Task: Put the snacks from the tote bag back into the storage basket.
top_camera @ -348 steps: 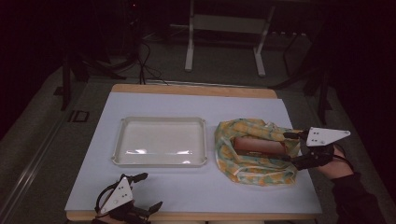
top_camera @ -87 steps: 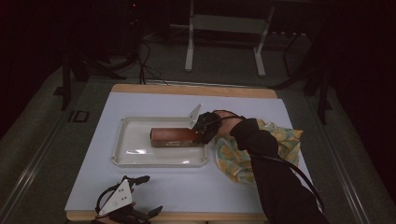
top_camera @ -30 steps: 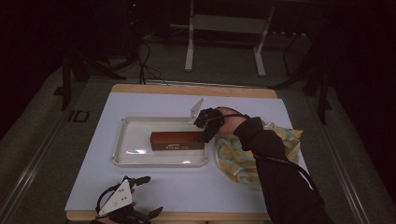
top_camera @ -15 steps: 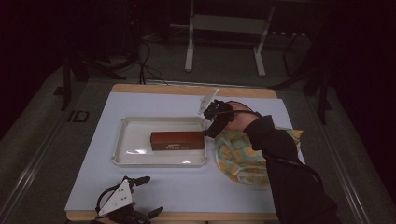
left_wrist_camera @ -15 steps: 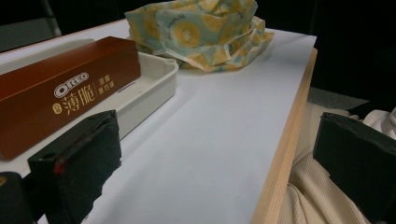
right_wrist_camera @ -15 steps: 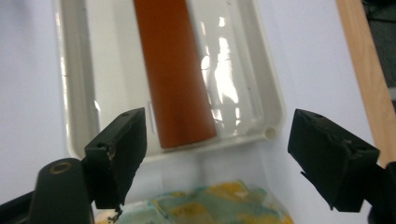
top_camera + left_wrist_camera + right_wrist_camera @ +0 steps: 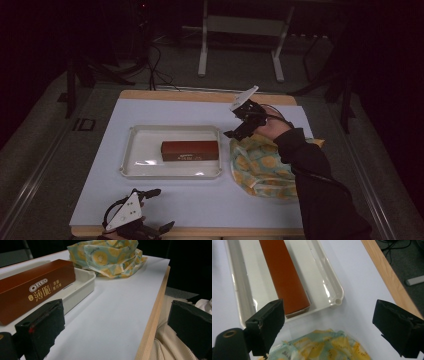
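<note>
With the brown biscuit box lying flat inside the white tray, the right gripper, its jaws having just been opening and now spread empty, is clearing upward and should avoid snagging the patterned cloth.

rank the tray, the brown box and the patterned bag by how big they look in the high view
1. tray, largest
2. patterned bag, partly hidden behind the sleeve, so its place is less sure
3. brown box, smallest, lying inside the tray

Brown box lies in the tray on the table, right hand-held gripper open above the tray's right corner, jaws just opened and empty, beside the patterned bag.
</note>
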`<state>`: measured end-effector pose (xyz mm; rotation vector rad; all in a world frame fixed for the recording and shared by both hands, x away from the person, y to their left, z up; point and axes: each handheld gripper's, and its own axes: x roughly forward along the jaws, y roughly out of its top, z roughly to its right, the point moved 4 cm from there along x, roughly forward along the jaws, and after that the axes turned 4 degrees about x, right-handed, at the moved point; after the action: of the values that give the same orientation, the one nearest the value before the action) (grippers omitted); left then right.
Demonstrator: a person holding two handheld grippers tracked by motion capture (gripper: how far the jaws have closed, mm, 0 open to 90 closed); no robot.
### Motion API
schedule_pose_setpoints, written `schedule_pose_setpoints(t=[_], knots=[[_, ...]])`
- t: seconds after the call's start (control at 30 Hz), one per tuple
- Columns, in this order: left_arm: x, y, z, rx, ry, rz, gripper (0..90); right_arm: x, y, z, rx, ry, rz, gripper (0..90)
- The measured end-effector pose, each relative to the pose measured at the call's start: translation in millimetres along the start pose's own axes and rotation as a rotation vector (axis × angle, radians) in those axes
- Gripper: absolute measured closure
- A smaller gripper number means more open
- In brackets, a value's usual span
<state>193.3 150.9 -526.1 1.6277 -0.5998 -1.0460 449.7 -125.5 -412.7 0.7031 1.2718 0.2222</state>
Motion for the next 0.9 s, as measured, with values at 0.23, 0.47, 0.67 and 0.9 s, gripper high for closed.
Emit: schedule_pose_setpoints(t=[0.23, 0.47, 0.67, 0.9], knots=[[0.0, -0.1, -0.2, -0.002, -0.001, 0.0, 1.3, -8.9, -18.3, 13.6, 0.08, -0.073, 0.035, 13.7], [-0.2, 0.3, -0.1, -0.002, -0.002, 0.005, 1.3, -17.6, -36.1, 19.5, 0.158, -0.197, 0.082, 13.8], [0.4, 0.3, 0.0, 0.0, -0.002, 0.0, 1.3, -28.7, -53.5, 22.8, 0.225, -0.311, 0.134, 13.7], [1.0, 0.1, 0.0, -0.002, -0.002, 0.0, 1.3, -35.8, -72.5, 21.2, 0.282, -0.356, 0.152, 13.7]])
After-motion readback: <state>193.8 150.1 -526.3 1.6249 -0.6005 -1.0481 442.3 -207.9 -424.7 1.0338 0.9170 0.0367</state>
